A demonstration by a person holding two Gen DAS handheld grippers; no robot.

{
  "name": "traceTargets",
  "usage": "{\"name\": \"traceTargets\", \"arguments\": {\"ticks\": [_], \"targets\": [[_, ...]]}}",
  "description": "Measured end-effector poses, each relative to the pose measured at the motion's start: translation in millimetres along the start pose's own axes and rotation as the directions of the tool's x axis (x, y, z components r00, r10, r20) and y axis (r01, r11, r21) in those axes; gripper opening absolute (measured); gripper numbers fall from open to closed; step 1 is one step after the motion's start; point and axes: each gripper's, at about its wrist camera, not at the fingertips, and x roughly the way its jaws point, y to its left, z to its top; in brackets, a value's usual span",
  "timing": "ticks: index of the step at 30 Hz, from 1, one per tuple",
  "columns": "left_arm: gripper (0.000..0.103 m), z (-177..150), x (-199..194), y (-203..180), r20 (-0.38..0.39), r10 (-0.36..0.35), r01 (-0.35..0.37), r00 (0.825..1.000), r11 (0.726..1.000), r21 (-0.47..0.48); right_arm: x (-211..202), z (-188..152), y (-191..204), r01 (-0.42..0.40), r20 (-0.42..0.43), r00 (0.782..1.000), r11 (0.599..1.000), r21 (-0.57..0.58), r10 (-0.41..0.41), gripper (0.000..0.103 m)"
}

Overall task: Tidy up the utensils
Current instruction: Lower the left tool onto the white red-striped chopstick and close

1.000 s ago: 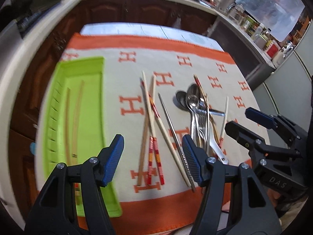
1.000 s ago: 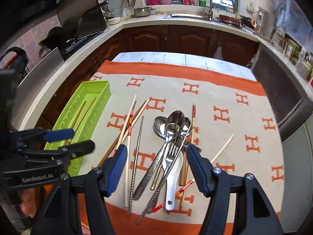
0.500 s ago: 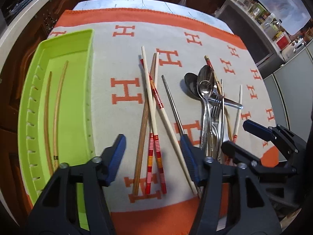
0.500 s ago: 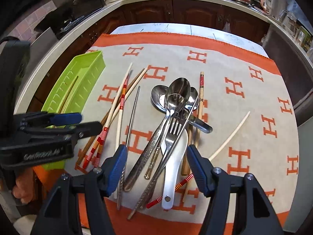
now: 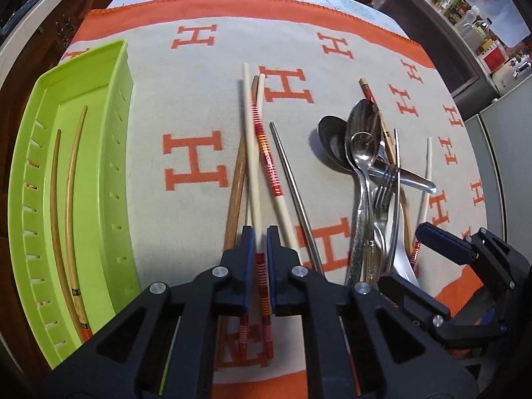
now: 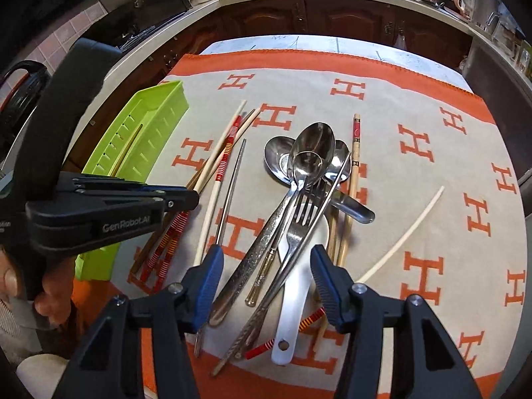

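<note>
Left gripper [image 5: 260, 246], low over the near part of the cloth [image 5: 199, 106], with its blue pads nearly together around a cream chopstick with red-striped end [image 5: 257, 199]; actual contact of the pads with the shaft cannot be confirmed. Beside it lie a brown wooden chopstick [image 5: 234, 196], a second striped chopstick [image 5: 269, 166] and a metal chopstick [image 5: 292, 186], fanned and partly crossing. Green tray [image 5: 123, 139] at the cloth's left edge, holding two bamboo chopsticks [image 5: 68, 199]; bare cloth separates its right wall from the fan. Right gripper [image 6: 264, 279], jaws spread wide and empty, above the handles of the pile of spoons and fork [image 6: 306, 173], which includes a white ceramic spoon [image 6: 292, 302]. A single cream chopstick [image 6: 405, 232] lies apart on open cloth to the right. The orange border [image 6: 266, 379] marks the near edge.
</note>
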Motion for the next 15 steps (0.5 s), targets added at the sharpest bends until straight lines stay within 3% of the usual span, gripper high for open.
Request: {"name": "traceTargets", "arguments": {"ticks": [15], "targets": [[0.004, 11.0, 15.0, -8.1, -0.005, 0.087, -0.087, 0.996, 0.996, 0.025, 2.9, -3.9, -5.0, -0.039, -0.008, 0.999, 0.999, 0.008, 0.039, 0.051]]}}
